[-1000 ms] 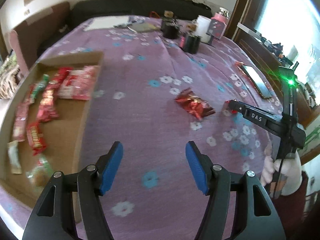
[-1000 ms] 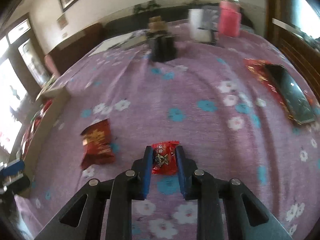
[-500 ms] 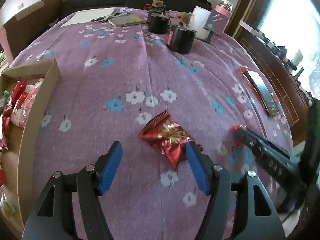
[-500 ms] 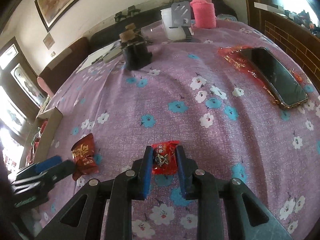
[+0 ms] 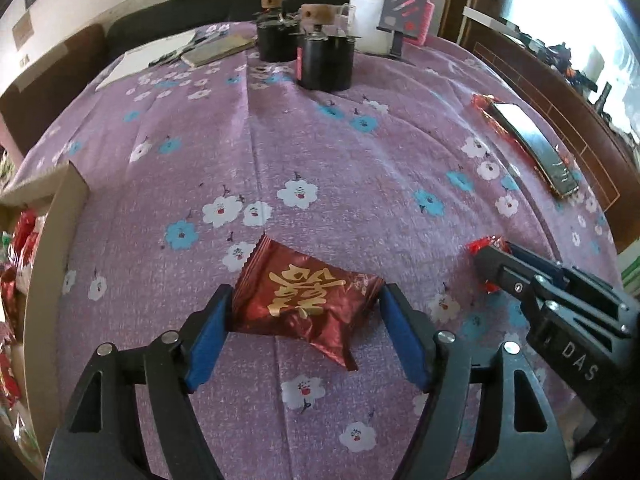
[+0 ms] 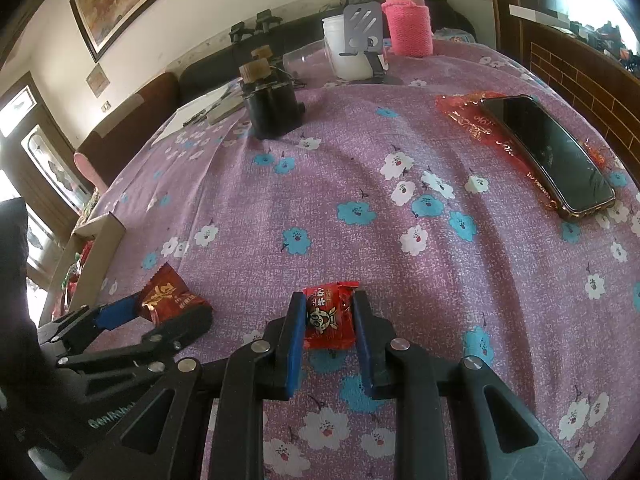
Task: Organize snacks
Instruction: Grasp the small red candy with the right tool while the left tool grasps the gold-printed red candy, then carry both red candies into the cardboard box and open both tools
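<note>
A dark red snack packet with gold characters (image 5: 306, 300) lies on the purple flowered cloth. My left gripper (image 5: 306, 322) is open, its blue pads on either side of the packet, not closed on it. The packet and left gripper also show in the right wrist view (image 6: 168, 298). My right gripper (image 6: 326, 320) is shut on a small bright red candy packet (image 6: 329, 316). It shows at the right of the left wrist view (image 5: 486, 246). A cardboard box (image 5: 52, 248) holding several snack packets stands at the left edge.
A phone (image 6: 548, 152) lies on a red wrapper (image 6: 468, 114) at the right. Black jars (image 5: 324, 60), a white cup (image 6: 348, 48), a pink bottle (image 6: 408, 20) and papers (image 5: 160, 56) stand at the back. A wooden frame runs along the right.
My left gripper has swung from the box to the dark red packet, which now lies between its open pads. My right gripper still holds the small red candy packet.
</note>
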Action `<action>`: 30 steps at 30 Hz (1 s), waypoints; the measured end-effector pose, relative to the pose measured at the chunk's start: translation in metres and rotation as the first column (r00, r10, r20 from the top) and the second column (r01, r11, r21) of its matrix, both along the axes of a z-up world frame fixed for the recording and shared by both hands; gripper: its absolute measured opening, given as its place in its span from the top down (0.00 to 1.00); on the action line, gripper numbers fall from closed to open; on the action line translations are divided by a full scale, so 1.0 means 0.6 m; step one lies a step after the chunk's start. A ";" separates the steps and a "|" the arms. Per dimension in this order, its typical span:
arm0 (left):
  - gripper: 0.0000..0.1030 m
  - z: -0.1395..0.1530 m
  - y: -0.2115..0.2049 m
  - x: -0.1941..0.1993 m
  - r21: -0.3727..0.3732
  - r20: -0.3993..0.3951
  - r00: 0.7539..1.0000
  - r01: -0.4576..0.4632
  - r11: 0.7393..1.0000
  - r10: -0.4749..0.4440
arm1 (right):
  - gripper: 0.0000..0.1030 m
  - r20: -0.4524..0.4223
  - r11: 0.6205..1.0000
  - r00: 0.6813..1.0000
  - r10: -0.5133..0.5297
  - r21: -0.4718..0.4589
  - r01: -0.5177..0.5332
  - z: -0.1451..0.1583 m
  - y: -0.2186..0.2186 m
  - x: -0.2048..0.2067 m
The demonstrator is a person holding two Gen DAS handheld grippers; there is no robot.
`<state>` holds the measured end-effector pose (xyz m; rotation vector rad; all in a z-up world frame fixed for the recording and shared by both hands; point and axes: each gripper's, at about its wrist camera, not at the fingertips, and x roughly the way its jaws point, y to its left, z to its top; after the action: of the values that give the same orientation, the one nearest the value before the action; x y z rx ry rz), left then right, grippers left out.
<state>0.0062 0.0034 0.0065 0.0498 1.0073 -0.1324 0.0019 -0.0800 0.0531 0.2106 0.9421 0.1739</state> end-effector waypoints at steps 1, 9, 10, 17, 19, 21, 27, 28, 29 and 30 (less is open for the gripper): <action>0.35 0.000 0.001 -0.001 0.003 0.007 1.000 -0.001 1.000 0.001 | 0.76 0.000 1.000 1.000 -0.001 0.000 0.001 0.000 0.000 0.000; 0.47 0.025 0.031 -0.013 -0.097 0.018 1.000 -0.001 0.995 0.003 | 0.77 0.027 0.999 0.999 -0.023 0.031 0.022 0.006 -0.011 -0.005; 0.47 0.030 0.034 -0.015 -0.106 0.024 1.000 -0.002 0.994 0.004 | 0.77 0.035 0.999 0.999 -0.028 0.039 0.026 0.008 -0.014 -0.006; 0.47 0.070 0.066 -0.047 -0.158 0.072 0.997 -0.010 0.987 0.022 | 0.77 0.057 0.998 0.998 -0.026 0.055 0.022 0.015 -0.017 -0.012; 0.47 0.075 0.077 -0.059 -0.169 0.070 0.997 -0.019 0.985 0.031 | 0.77 0.063 0.998 0.998 -0.023 0.060 0.019 0.018 -0.017 -0.013; 0.47 0.078 0.088 -0.071 -0.176 0.068 0.997 -0.026 0.984 0.039 | 0.77 0.069 0.998 0.997 -0.023 0.065 0.019 0.019 -0.017 -0.013; 0.47 0.087 0.141 -0.107 -0.197 0.070 0.994 -0.065 0.978 0.080 | 0.77 0.088 0.997 0.996 -0.019 0.080 0.012 0.023 -0.017 -0.018; 0.47 0.089 0.153 -0.113 -0.203 0.068 0.994 -0.074 0.976 0.090 | 0.77 0.088 0.997 0.996 -0.019 0.081 0.012 0.023 -0.017 -0.018; 0.47 0.091 0.166 -0.118 -0.208 0.066 0.993 -0.084 0.975 0.100 | 0.77 0.089 0.997 0.996 -0.019 0.083 0.011 0.023 -0.017 -0.018; 0.47 0.094 0.181 -0.125 -0.209 0.069 0.991 -0.096 0.973 0.113 | 0.77 0.090 0.996 0.996 -0.018 0.083 0.010 0.023 -0.016 -0.019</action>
<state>-0.0689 0.1120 0.0629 -0.1855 0.9095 -0.1362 -0.0092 -0.0896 0.0667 0.2835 0.8435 0.2083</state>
